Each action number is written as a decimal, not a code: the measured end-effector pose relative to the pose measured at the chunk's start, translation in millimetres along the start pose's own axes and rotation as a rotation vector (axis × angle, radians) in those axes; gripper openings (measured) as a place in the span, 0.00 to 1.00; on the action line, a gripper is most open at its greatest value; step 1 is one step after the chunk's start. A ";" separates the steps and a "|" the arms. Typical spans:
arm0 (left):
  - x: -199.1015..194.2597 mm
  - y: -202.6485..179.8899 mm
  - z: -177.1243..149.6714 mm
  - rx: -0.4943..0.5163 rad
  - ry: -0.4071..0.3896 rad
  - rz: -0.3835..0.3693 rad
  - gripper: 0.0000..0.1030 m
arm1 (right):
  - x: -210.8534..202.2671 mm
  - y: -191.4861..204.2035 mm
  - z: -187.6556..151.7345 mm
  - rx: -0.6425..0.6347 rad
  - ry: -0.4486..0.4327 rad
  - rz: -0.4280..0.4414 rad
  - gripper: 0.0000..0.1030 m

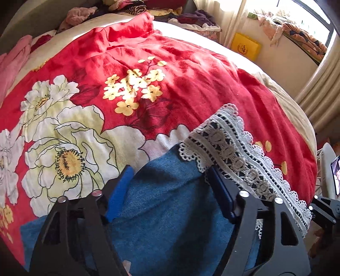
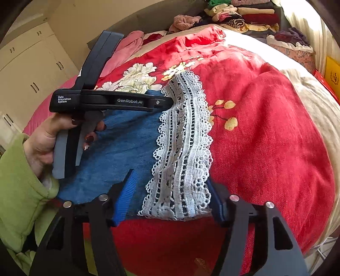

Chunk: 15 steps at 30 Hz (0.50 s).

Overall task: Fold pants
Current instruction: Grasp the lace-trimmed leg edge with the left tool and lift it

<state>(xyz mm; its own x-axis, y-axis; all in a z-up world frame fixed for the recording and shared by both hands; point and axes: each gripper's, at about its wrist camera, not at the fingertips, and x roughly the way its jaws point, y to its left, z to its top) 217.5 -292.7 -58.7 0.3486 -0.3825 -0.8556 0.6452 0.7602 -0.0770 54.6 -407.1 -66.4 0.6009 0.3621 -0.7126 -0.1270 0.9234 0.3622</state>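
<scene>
The pants [image 1: 170,191] are blue denim with a white lace hem [image 1: 233,152], lying on a red floral bedspread [image 1: 191,85]. In the left wrist view the denim fills the wide gap between my left gripper's [image 1: 170,186] blue pads; the jaws stand open around the leg end. In the right wrist view the lace hem [image 2: 182,148] and denim [image 2: 127,144] lie between my right gripper's [image 2: 170,195] open blue pads, at the near edge of the hem. The left gripper also shows there [image 2: 165,102], held by a hand above the denim.
The bedspread [image 2: 265,127] covers a round bed. Piles of clothes [image 2: 244,14] sit at its far side. A yellow box [image 1: 246,47] stands by the curtains. White cupboards [image 2: 31,63] are to the left. A green sleeve [image 2: 19,191] is at lower left.
</scene>
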 end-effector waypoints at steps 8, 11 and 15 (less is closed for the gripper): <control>-1.3 -15.5 0.9 0.039 -0.024 0.020 0.21 | 11.9 -5.9 4.0 0.019 -0.020 0.025 0.31; -3.0 -17.8 -0.3 0.060 -0.032 0.037 0.13 | 11.4 -0.1 7.7 0.008 -0.023 0.067 0.26; -10.3 -9.9 -3.0 0.026 -0.050 -0.003 0.08 | 4.4 19.4 15.1 -0.046 -0.050 0.088 0.25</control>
<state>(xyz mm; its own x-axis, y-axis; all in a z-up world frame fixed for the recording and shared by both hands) 205.5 -294.8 -50.7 0.3796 -0.4108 -0.8289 0.6635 0.7453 -0.0655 66.7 -389.5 -53.4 0.6244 0.4362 -0.6479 -0.2164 0.8937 0.3931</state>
